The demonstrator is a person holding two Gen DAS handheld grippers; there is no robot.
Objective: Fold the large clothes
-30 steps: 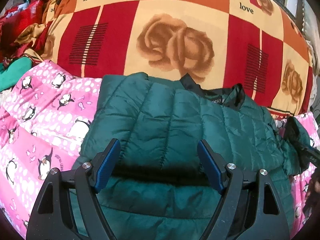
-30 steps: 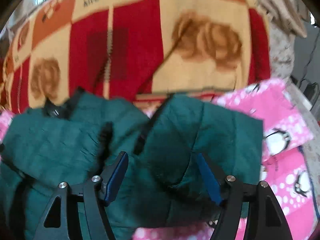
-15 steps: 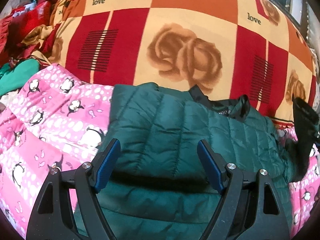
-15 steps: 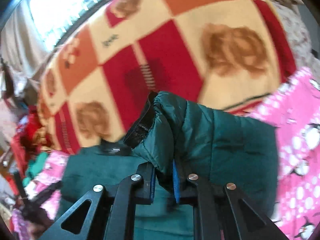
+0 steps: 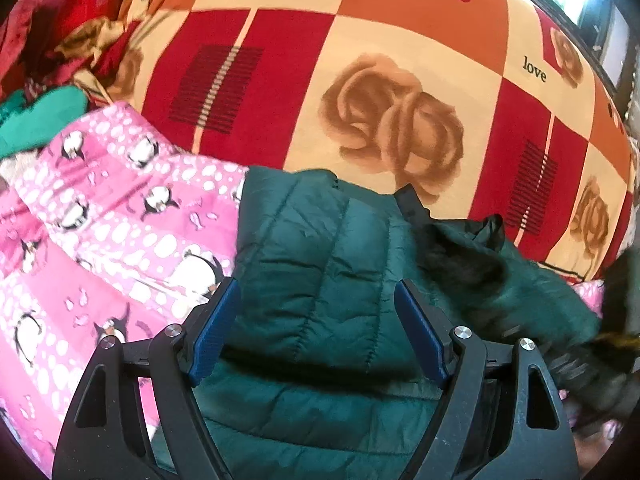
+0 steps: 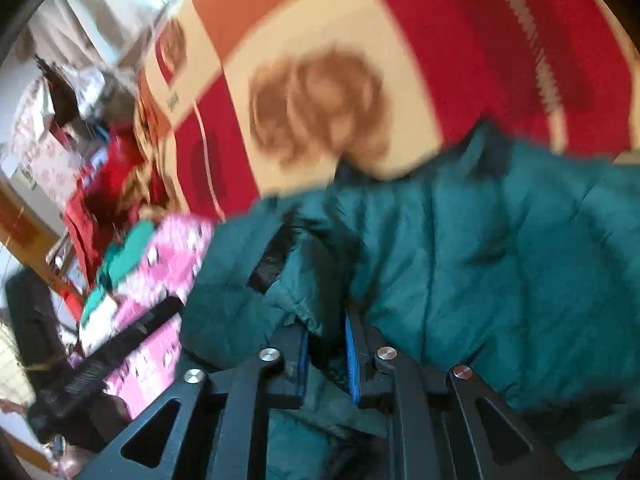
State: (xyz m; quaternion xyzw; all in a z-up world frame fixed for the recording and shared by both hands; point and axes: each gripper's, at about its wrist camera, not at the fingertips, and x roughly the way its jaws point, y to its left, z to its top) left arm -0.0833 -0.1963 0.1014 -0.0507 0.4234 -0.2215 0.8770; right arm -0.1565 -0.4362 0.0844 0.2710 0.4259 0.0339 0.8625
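A dark green quilted jacket (image 5: 320, 248) lies on the bed, its black-lined collar toward the far side. My left gripper (image 5: 316, 292) hovers open over the jacket's left part, with nothing between its blue pads (image 5: 216, 328). In the blurred right wrist view my right gripper (image 6: 326, 320) is shut on a bunched fold of the jacket (image 6: 480, 260) near its black-lined edge. Its jaws are opening very slightly, with the fabric still pinched between the pads. The pinched fold is lifted over the rest of the jacket.
Under the jacket lies a pink penguin blanket (image 5: 100, 220). Behind it spreads a red, orange and cream rose blanket (image 5: 360, 60). A pile of red clothes (image 5: 60, 20) and a green garment (image 5: 40, 120) sit at the far left. Room furniture shows at the left of the right wrist view.
My right gripper shut on a fold of the jacket and swept it fast to the left across the jacket. My left gripper drifted slightly and stayed open.
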